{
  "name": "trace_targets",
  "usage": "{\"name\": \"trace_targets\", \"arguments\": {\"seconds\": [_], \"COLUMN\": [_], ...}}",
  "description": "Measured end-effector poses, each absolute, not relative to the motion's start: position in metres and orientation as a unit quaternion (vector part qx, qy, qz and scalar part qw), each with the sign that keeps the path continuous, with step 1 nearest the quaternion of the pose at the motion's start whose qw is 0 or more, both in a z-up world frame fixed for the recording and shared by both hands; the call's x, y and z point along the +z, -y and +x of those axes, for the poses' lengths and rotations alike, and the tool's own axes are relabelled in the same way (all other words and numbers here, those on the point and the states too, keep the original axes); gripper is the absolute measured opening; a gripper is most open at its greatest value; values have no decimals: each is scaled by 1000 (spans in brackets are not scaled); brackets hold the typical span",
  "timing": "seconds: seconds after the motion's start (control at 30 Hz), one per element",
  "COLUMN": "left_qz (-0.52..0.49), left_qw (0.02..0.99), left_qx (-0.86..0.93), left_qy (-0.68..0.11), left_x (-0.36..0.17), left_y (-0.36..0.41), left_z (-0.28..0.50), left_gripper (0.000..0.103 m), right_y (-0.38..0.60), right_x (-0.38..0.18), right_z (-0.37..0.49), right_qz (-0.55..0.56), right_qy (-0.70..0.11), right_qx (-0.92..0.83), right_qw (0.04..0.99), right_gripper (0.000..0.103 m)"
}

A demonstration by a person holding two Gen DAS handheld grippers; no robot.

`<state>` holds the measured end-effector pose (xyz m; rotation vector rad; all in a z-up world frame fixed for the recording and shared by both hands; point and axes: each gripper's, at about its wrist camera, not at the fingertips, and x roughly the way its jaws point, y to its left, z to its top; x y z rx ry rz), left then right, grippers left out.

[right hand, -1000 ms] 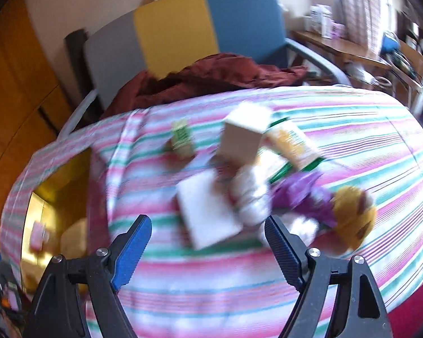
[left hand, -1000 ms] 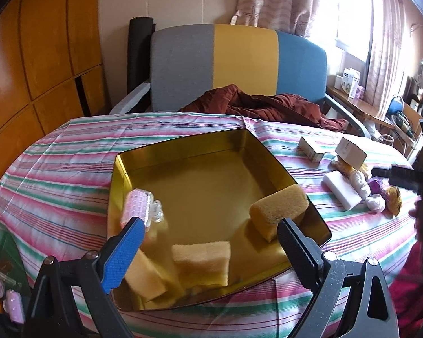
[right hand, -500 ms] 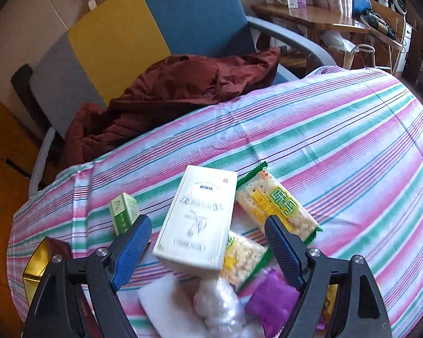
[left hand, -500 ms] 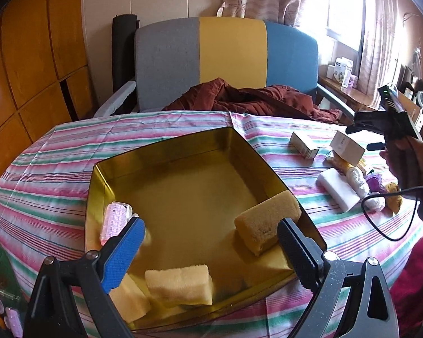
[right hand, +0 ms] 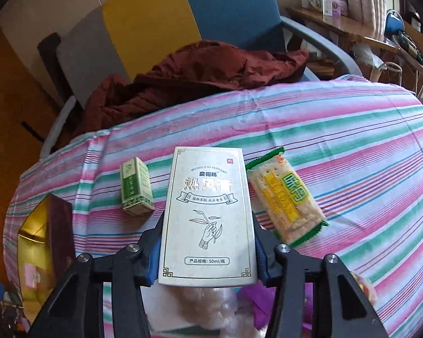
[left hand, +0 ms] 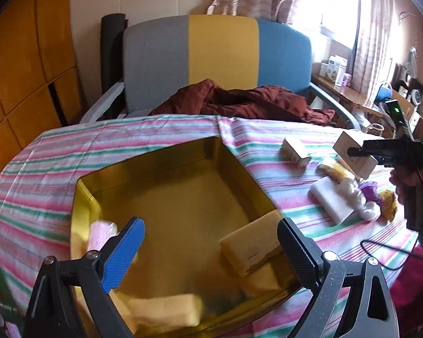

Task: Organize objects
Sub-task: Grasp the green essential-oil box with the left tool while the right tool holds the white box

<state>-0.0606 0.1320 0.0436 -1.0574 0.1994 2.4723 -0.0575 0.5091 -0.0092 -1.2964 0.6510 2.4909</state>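
Right claw [right hand: 208, 249] is closing on the white carton [right hand: 207, 217], its pads against both long sides, above the striped desk [right hand: 352, 146] between a small green box [right hand: 135, 187] and a cracker packet [right hand: 286, 198]. Left claw [left hand: 211, 245] hangs with jaws apart over the gold tin [left hand: 183, 186] holding sponges [left hand: 251, 246].

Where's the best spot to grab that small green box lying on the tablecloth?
Grip the green box across its two long sides, near the middle, coming from above. It lies flat with bare cloth either side; the white box, between the closing right gripper jaws, stands apart from it.
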Motion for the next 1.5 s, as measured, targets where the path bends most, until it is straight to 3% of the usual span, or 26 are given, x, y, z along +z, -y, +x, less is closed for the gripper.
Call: {"name": "trace_targets", "arguments": {"seconds": [0.23, 0.53, 0.63, 0.77, 1.1, 1.13, 1.17, 1.2, 1.27, 1.5], "left_qz": [-404, -451, -457, -489, -555, -562, -565, -569, -565, -528], "left_qw": [265, 300, 299, 287, 248, 244, 244, 247, 244, 284], "left_qx": [873, 837, 832, 818, 793, 789, 787, 783, 786, 795], "left_qy": [-70, -78, -94, -95, -43, -40, -42, -51, -61, -92], "left_x": [58, 53, 42, 20, -30, -37, -42, -49, -56, -33], "left_y": [-190, -284, -315, -347, -391, -395, -399, -404, -407, -389], "left_z": [-75, -114, -128, -154, -211, -216, -220, -223, -225, -175], "left_gripper": [96, 96, 95, 87, 84, 82, 65, 37, 32, 31], "right_y": [-529, -521, -520, -520, -524, -523, -523, -522, -523, -522], "right_x": [-11, -1, -1, 0, 0, 1, 1, 1, 0, 0], "right_z": [-37, -38, -38, -38, -37, -38, -38, -38, -39, -39], "right_qz": [-415, -405, -407, -404, -401, -400, -400, -400, -402, -399], "right_qy": [-253, -199, -208, -217, -238, -237, -236, -234, -231, -229], "right_qx": [863, 882, 881, 881, 880, 880, 881, 881, 881, 883], "right_qw": [137, 139, 126, 115, 96, 95, 94, 94, 97, 89], "right_gripper": [51, 51, 51, 51, 51, 51, 51, 51, 51, 51]}}
